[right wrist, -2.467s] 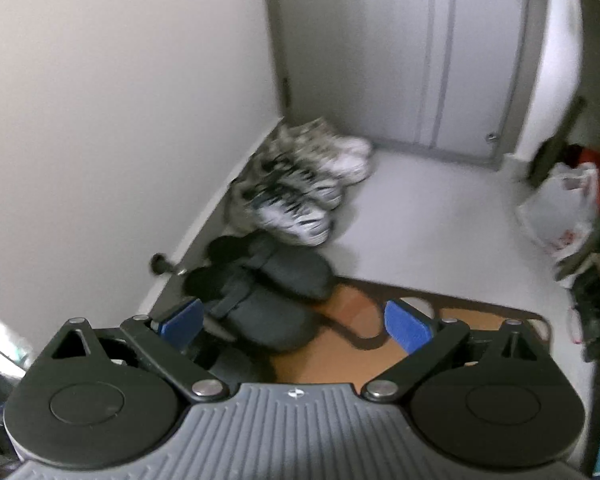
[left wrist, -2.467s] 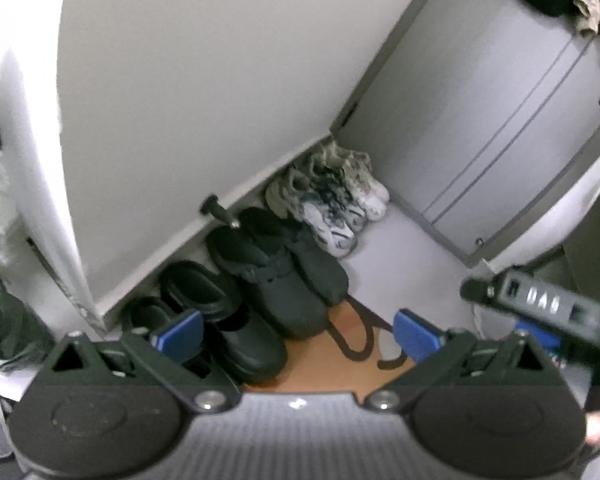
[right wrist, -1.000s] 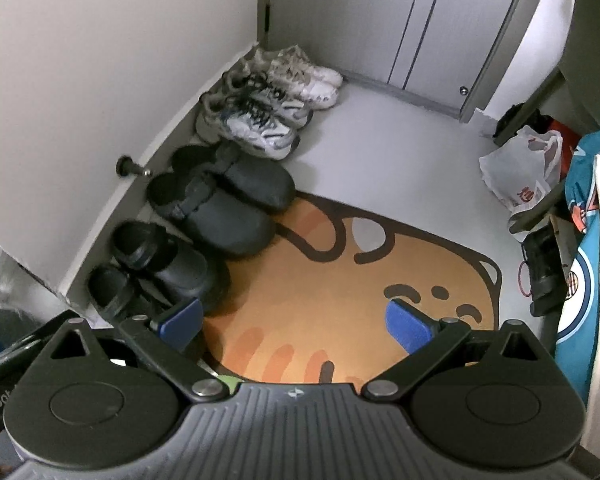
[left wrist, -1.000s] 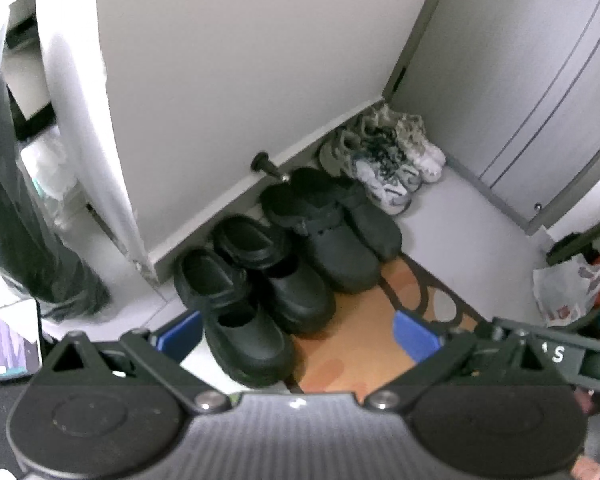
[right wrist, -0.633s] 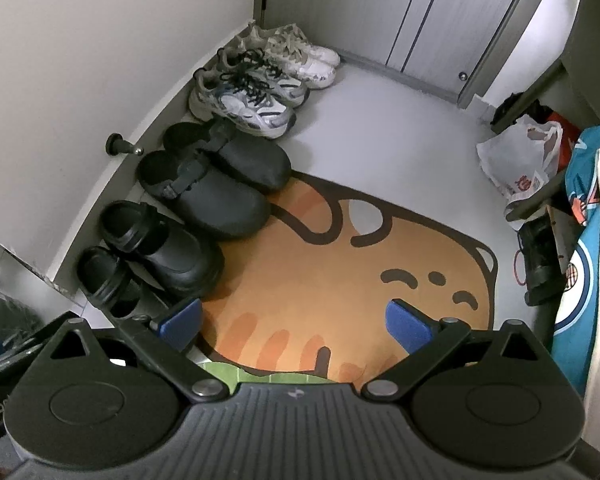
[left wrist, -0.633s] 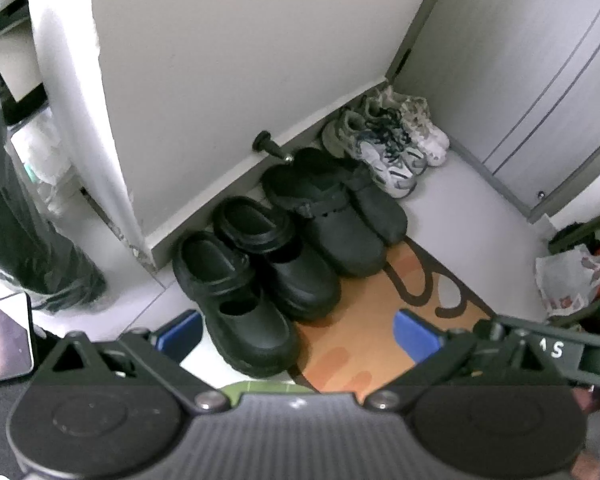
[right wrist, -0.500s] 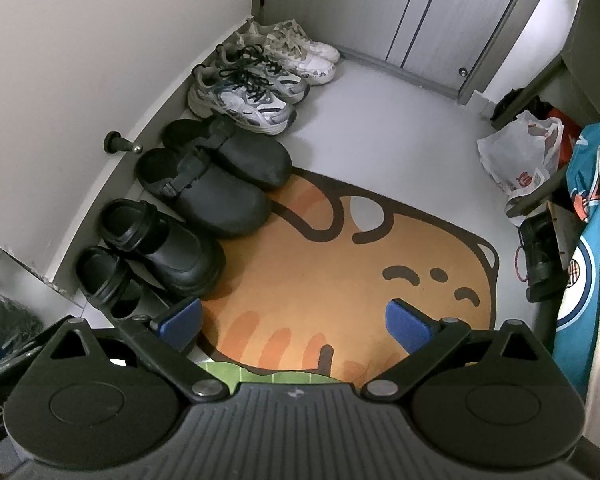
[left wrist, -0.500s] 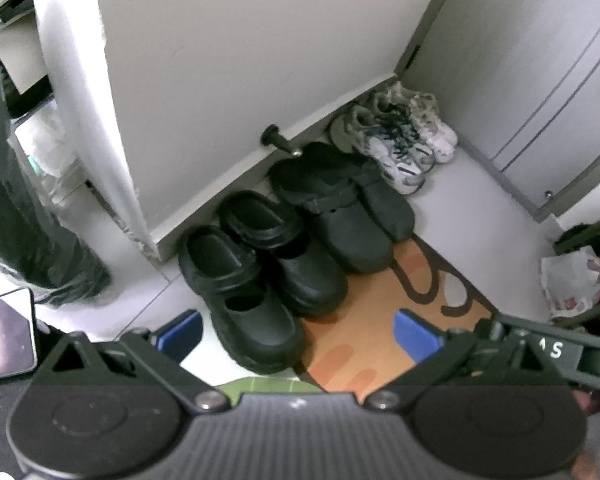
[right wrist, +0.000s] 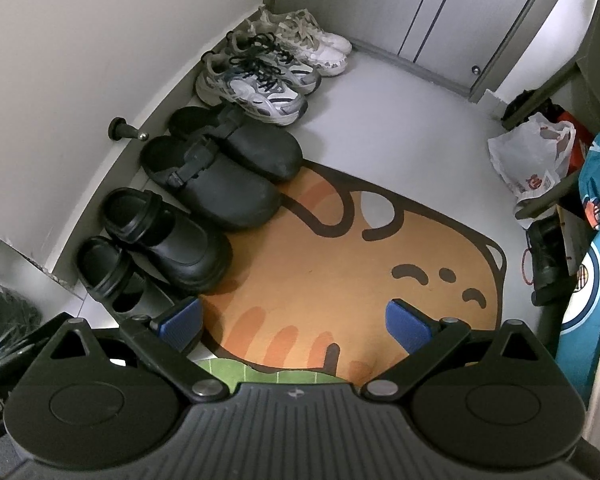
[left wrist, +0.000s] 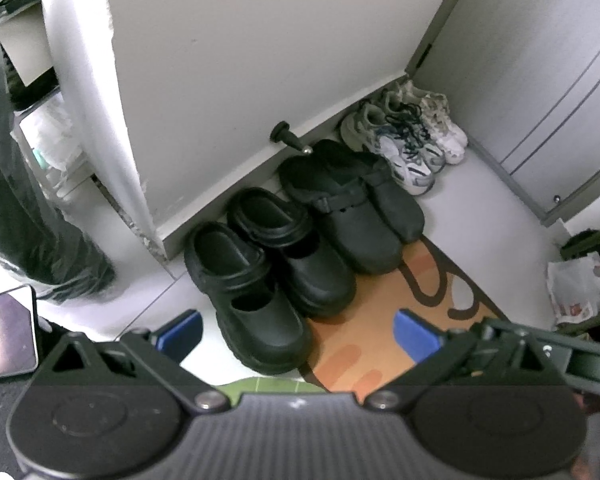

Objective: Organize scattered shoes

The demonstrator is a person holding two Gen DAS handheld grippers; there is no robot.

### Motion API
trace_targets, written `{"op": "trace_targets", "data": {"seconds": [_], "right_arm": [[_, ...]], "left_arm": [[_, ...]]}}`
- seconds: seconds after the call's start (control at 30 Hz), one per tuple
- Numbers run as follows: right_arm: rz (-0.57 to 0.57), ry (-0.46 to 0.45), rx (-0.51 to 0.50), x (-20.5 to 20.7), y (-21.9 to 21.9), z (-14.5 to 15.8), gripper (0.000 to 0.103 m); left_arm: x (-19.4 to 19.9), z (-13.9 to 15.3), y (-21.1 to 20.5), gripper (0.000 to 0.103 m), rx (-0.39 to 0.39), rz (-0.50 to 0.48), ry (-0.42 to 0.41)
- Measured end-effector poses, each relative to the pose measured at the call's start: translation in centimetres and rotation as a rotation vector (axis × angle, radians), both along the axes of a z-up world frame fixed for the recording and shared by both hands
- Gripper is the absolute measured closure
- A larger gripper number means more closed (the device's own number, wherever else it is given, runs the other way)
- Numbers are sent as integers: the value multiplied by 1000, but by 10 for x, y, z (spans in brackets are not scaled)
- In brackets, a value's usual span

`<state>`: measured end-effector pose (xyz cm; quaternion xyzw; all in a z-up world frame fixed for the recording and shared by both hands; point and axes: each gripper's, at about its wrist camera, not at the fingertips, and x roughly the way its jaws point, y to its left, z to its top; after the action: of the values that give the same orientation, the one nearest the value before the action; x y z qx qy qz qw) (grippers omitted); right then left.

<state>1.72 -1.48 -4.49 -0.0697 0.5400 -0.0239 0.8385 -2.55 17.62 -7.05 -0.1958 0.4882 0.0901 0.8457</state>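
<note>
Right wrist view: right gripper point(right wrist: 294, 326) at bottom centre, fingers wide, nothing held. Left wrist view: left gripper point(left wrist: 298, 330) likewise wide, empty. Orange cartoon mat point(right wrist: 340, 260) just beyond fingers, green strip at its near edge. Shoes lined along wall point(right wrist: 60, 60), left of frame: black clogs point(right wrist: 172, 240), dark strapped clogs point(right wrist: 220, 168), grey sneakers point(right wrist: 256, 84), white sneakers point(right wrist: 312, 42) farthest. Door stopper point(right wrist: 124, 130) on wall. Plastic bag point(right wrist: 532, 160), red print unreadable, contents hidden, right edge. Black shoe point(right wrist: 546, 258) apart, right.
</note>
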Motion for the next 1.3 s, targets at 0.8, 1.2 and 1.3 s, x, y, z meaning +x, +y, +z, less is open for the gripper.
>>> {"op": "trace_targets", "data": {"seconds": [0.8,1.2,1.3], "right_arm": [[-11,5,-7,6,-6,-3,3],[-21,0,-9,7,-7,-3,3],[-23,-6,-10,7,-7,-2,3]], "left_arm": [[10,-6,-7,0,23,-7,15],[12,-8,-9,0,21,-7,17],[12,-6,-10,0,24,-5,10]]}}
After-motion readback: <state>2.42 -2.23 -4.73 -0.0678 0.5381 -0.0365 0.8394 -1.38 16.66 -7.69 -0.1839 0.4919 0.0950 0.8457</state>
